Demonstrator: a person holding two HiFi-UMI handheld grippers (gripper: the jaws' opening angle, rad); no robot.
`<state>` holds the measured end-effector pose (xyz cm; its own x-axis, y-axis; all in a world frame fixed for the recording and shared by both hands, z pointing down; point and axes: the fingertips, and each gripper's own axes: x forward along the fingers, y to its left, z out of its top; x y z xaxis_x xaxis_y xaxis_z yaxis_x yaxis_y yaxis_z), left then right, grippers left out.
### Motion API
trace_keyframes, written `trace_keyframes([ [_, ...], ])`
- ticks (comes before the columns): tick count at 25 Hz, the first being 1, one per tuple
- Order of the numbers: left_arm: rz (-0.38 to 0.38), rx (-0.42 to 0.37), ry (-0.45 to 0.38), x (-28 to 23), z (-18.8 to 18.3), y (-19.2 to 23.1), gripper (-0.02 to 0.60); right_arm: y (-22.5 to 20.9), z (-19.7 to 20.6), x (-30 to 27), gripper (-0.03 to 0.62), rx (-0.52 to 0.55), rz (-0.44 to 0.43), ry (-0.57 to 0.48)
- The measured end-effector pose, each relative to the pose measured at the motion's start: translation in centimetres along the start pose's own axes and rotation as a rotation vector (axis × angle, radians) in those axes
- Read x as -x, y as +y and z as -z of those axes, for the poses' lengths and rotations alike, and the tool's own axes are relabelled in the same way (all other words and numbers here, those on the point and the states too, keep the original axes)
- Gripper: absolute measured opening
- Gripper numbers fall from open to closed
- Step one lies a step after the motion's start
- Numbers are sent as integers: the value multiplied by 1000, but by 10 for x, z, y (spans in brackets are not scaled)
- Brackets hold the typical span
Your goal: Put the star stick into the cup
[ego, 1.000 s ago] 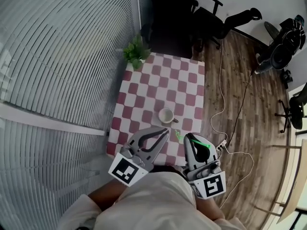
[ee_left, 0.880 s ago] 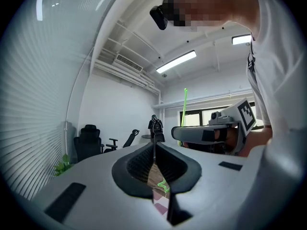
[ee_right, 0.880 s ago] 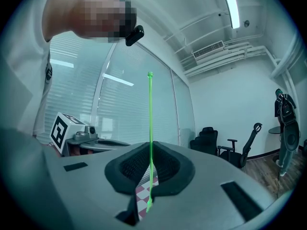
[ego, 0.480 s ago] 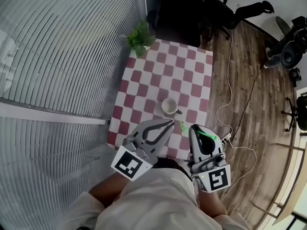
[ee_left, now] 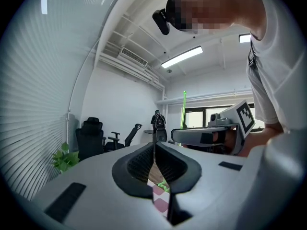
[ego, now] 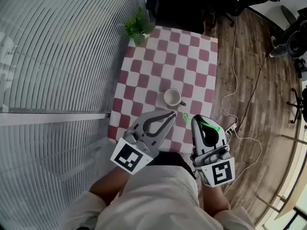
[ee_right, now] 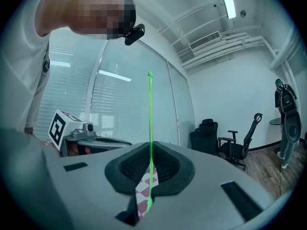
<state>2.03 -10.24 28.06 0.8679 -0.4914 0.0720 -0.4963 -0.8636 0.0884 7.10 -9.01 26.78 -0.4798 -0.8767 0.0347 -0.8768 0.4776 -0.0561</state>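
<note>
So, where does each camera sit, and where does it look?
Head view: on the person's head, facing steeply down at table and cup; shows both arms, left tool, right tool.
Left gripper view: on the left tool, facing along its closed jaws toward office chairs; shows the shirt.
Right gripper view: on the right tool, along jaws closed on the star stick; shows the shirt.
Shared: each gripper view shows the other tool.
</note>
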Motion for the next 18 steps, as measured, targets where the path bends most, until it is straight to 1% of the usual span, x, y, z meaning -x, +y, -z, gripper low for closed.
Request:
trace_keyframes([
  [3,1,18,8,-5,13,5,35,-2,14,-5,40,-4,3,17],
  [9,7,28,23,-15,31,13,35,-5,32,-13,40,-17,1,26],
  [18,14,24,65,-29,61,23,35,-21,56,-24,40,-27,9,38],
])
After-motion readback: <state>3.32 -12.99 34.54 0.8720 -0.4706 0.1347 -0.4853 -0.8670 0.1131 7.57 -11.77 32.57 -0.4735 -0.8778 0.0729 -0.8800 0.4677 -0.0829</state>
